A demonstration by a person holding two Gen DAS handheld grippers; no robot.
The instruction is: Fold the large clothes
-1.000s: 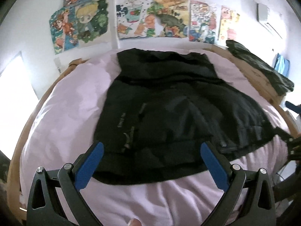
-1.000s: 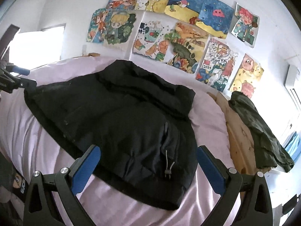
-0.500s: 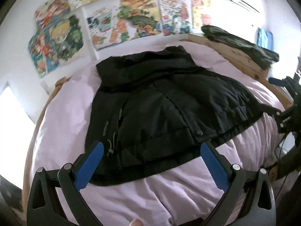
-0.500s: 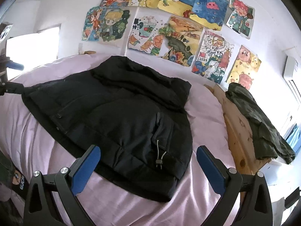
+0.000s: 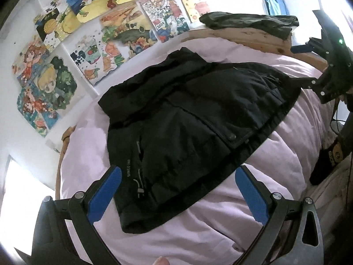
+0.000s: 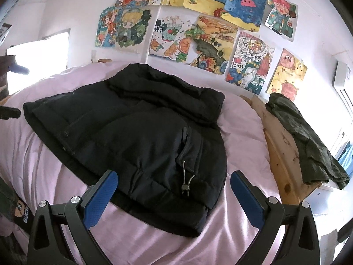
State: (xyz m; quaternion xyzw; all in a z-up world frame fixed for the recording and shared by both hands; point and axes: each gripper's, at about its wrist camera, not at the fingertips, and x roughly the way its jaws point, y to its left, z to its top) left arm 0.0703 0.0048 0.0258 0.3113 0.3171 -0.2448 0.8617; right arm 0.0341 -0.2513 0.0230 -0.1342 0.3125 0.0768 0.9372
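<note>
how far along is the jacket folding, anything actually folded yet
Done: the black jacket lies spread on the pink bedsheet, its sleeves apparently tucked in. In hand: nothing; the left gripper and right gripper both hover open over its hem, gripping no fabric. Left: the main folds, since the body is still full width. The dark green garment on the wooden bed frame looks untouched.

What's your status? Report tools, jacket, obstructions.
Left tool open, empty; right tool open, empty. Black jacket flat on pink bed, ungripped. Green garment on wooden frame, apart from jacket.
</note>
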